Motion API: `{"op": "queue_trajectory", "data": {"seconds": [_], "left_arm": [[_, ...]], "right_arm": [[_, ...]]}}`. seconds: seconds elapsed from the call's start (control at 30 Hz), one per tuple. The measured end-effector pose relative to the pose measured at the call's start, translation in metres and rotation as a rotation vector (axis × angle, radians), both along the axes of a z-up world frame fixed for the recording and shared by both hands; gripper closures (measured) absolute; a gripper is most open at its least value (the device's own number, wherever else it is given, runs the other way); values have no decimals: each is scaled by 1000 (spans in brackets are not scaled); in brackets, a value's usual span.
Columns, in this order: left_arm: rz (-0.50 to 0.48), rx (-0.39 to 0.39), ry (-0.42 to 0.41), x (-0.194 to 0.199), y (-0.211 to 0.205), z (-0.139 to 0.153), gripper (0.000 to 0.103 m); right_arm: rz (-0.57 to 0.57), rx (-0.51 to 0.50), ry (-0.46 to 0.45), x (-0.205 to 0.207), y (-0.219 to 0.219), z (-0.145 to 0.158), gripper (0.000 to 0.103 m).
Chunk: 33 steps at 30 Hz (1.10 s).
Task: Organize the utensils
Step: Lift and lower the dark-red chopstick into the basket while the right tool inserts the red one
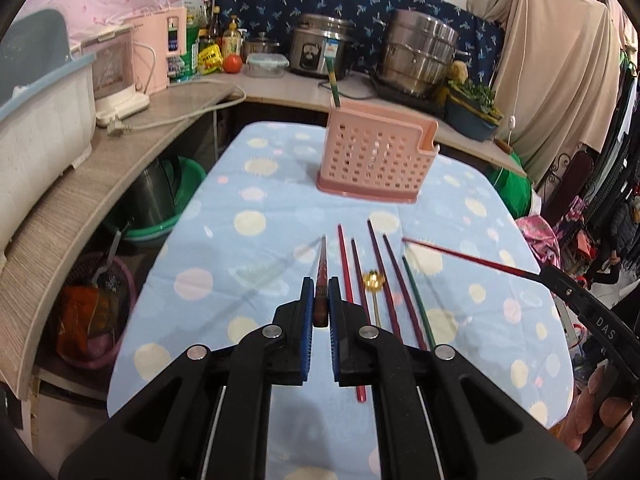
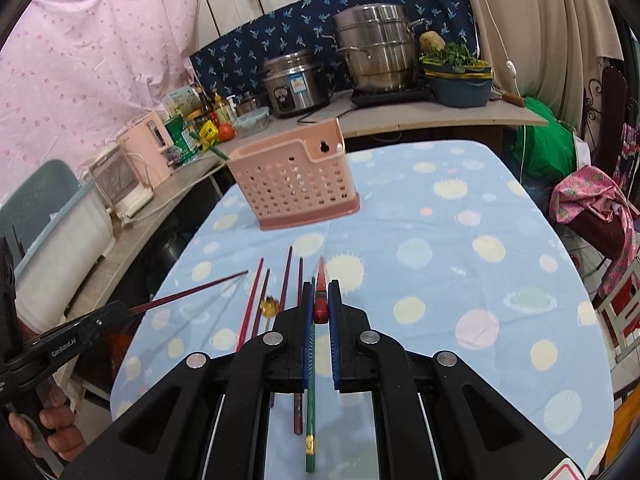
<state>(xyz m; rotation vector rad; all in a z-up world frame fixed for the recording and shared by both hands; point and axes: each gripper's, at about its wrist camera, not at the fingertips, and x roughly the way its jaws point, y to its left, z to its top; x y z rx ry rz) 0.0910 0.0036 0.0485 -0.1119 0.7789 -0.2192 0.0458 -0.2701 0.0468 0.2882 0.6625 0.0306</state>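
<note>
My left gripper (image 1: 319,300) has its jaws closed on a dark red chopstick (image 1: 321,276), whose tip juts forward over the blue dotted cloth (image 1: 256,208) toward the pink holder (image 1: 376,156). My right gripper (image 2: 319,300) likewise clamps a red chopstick (image 2: 320,296), pointed the same way. In the left wrist view that right-held stick (image 1: 460,256) shows as a long red line coming in from the right side, its tip ending short of the holder and beside the loose row.

Between the two held sticks, on the near side of the holder, the loose utensils lie flat on the cloth-covered tabletop: a red chopstick (image 1: 345,268), several dark purple ones (image 1: 380,260), a green chopstick (image 1: 416,300) at the right end of the row, and a small gold spoon (image 1: 373,280) among them. In the right wrist view the green one (image 2: 310,420) runs under my jaws.

The pink holder stands upright on the cloth, well beyond the row. One green chopstick (image 1: 333,84) already stands in its left end, leaning slightly.

Behind the holder, a counter (image 1: 280,88) carries a rice cooker (image 1: 320,46), a steel steamer pot (image 1: 420,56), a tomato (image 1: 232,64) and bottles (image 1: 224,36).
</note>
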Motion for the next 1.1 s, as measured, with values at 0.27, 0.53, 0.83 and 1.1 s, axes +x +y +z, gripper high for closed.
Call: {"op": "queue_trajectory", "data": {"seconds": [0.27,0.53,0.83,1.1], "left_arm": [[28,-23,-78,30,7,37,96],[38,-30,-141,58,6,69,96],[33,-67,-209,92,1,116,96],[25,-107,-336,127,-15,178,96]], "right_arm": [[-8,-3,-55,18,-11,28,96],[0,-25,-99,43,-13,56,96],[-1,-36,-174,75,-15,96,96],[-4,-3,-298,120,-22,149,96]]}}
